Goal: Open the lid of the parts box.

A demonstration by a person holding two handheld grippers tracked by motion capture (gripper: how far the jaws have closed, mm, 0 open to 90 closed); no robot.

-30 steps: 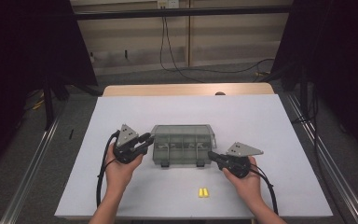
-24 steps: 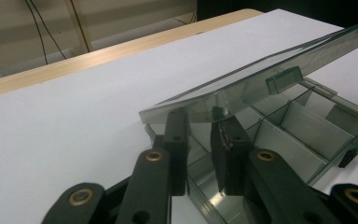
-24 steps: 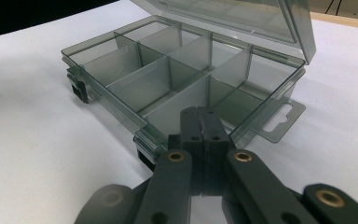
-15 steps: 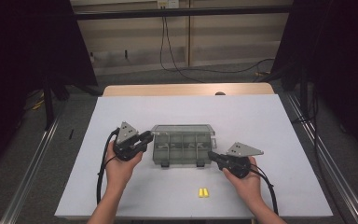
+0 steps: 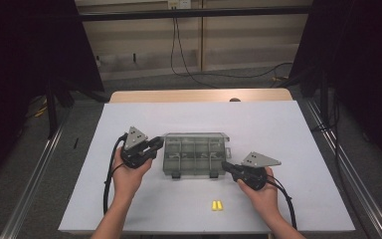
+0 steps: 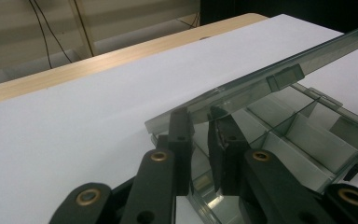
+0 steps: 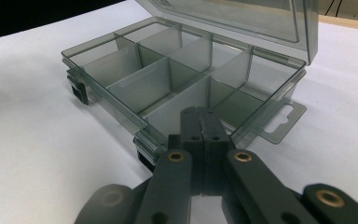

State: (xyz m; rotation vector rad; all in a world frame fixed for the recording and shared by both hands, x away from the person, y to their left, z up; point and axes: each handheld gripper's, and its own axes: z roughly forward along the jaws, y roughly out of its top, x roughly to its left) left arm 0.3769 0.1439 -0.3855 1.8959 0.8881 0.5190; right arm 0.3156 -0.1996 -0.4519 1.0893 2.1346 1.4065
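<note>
We've got the box [image 5: 195, 154] lid [image 6: 279, 65] part-raised, L gripper [image 6: 200, 119] jaws just narrowed on its 9 o'clock edge, R gripper [image 7: 200, 116] fully closed bracing the 3 o'clock wall; compartments empty, yellow pcs [image 5: 217, 205] at 6 o'clock unloaded.

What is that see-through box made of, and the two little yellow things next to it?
The box looks like smoky grey clear plastic, glossy: dividers and table show through its walls and lid. The yellow pieces are too small to tell; perhaps plastic or foam.
</note>
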